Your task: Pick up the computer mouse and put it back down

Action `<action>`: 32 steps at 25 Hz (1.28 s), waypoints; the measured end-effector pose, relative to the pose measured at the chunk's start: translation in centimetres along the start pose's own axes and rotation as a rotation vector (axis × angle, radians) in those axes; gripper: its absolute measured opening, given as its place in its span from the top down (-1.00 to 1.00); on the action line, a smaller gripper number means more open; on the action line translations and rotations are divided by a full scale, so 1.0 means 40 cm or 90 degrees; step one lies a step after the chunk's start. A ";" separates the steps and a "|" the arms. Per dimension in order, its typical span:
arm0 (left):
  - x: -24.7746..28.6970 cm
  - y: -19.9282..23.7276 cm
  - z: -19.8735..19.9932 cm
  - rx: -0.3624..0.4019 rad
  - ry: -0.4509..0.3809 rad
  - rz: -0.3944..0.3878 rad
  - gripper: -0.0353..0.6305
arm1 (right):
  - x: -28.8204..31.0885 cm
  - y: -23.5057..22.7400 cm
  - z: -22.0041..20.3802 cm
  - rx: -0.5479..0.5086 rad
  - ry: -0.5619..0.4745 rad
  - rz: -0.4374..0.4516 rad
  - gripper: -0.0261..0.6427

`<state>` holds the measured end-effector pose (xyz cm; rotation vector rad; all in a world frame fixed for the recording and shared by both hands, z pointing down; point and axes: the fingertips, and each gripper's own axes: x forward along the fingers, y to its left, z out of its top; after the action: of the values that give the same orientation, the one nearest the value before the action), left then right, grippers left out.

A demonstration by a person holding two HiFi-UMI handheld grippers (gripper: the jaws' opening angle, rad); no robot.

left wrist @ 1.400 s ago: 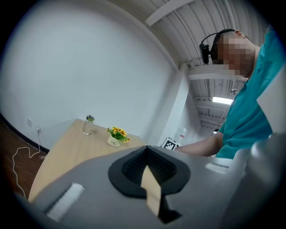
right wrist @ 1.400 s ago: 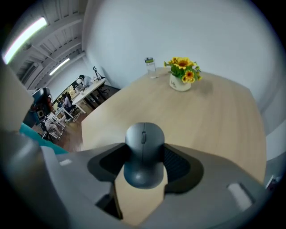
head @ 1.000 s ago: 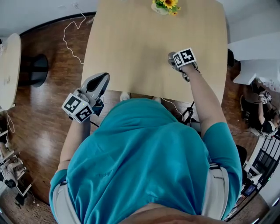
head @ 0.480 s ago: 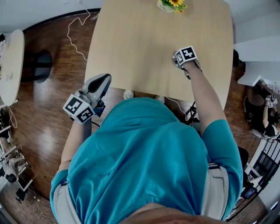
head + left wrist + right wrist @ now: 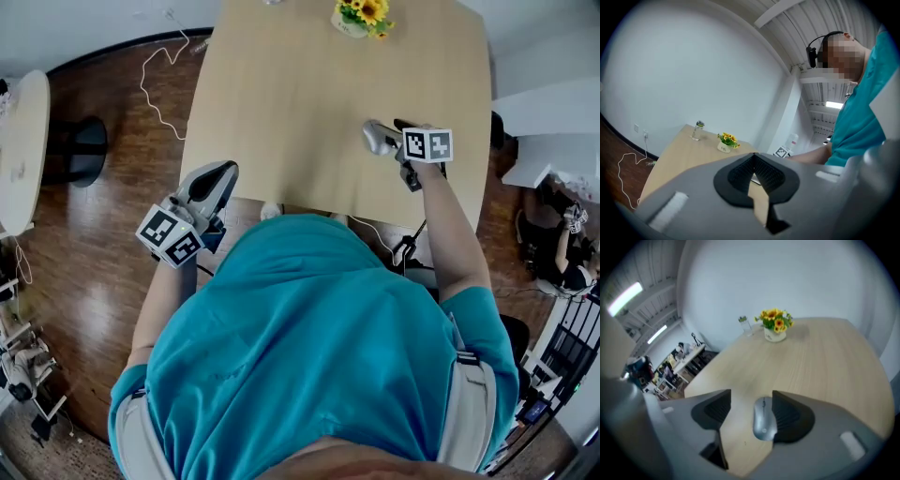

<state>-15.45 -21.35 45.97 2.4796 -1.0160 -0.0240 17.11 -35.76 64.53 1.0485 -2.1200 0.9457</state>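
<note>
one mouse [image 5: 764,421] on table [image 5: 825,362], between right tongs [image 5: 751,398] – just opening, left tongs [image 5: 753,156] closed

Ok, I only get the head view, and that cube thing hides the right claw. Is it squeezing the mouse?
Observer: No. In the right gripper view the right claw is open. Its jaws have just been opening, and the mouse lies between them, unsqueezed, close to the jaw on that view's right.
Operator: What about the left claw? I just see its back.
Observer: The left gripper view shows the left claw shut, tips together, with nothing in it.
Operator: Is anything beside the flowers? My picture cuts off there.
Observer: Yes, a small clear bottle stands beside the flowers.
</note>
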 end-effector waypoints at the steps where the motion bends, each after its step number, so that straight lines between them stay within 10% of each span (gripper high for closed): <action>1: 0.001 0.003 0.004 0.001 -0.002 -0.002 0.88 | -0.036 0.022 0.019 0.009 -0.044 0.025 0.15; 5: 0.016 0.011 0.023 0.005 -0.012 -0.018 0.88 | -0.174 0.119 0.061 0.003 -0.189 0.112 0.90; 22: -0.007 0.019 0.036 0.052 0.035 -0.182 0.88 | -0.509 0.472 0.007 -0.024 -0.451 0.150 0.92; 32: -0.017 -0.349 -0.039 0.108 0.006 -0.180 0.88 | -0.791 0.505 -0.219 -0.147 -0.468 0.202 0.92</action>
<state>-6.44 -11.56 41.44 2.7568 -0.6811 -0.0161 18.31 -6.71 39.26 1.0584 -2.9822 0.4469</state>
